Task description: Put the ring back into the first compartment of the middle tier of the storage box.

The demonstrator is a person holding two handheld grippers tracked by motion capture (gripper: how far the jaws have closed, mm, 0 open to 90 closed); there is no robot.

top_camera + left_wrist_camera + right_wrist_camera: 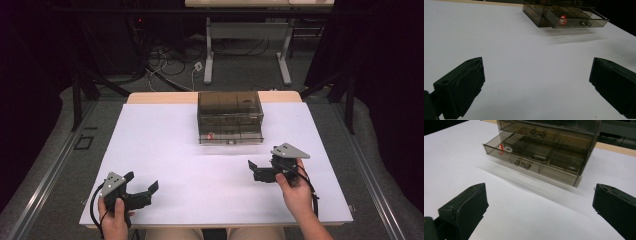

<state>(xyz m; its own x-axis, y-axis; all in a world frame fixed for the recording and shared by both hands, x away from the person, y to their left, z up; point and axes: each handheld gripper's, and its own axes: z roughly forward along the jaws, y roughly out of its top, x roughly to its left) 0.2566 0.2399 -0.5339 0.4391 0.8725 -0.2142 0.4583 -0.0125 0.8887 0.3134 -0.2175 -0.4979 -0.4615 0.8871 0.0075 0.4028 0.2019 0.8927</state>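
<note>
A smoky see-through drawer box [230, 107] stands at the back middle of the white table top [165, 150]. Its bottom drawer [541, 171] is pulled out a little, and a small red and white object [503, 148] lies in the drawer's left compartment. The same object [563, 20] can be seen through the drawer's front wall. My left gripper [141, 181] is held near the front left edge, open and empty, with its jaws wide apart [536, 85]. My right gripper [254, 171] hovers open and empty in front of the box, to its right [539, 210].
A metal handle [522, 165] sits on the bottom drawer's front, another [536, 133] on the shut upper drawer. Beyond the table's wooden back edge [150, 97] are a second table's legs [209, 55] and loose cables [165, 65] on the floor.
</note>
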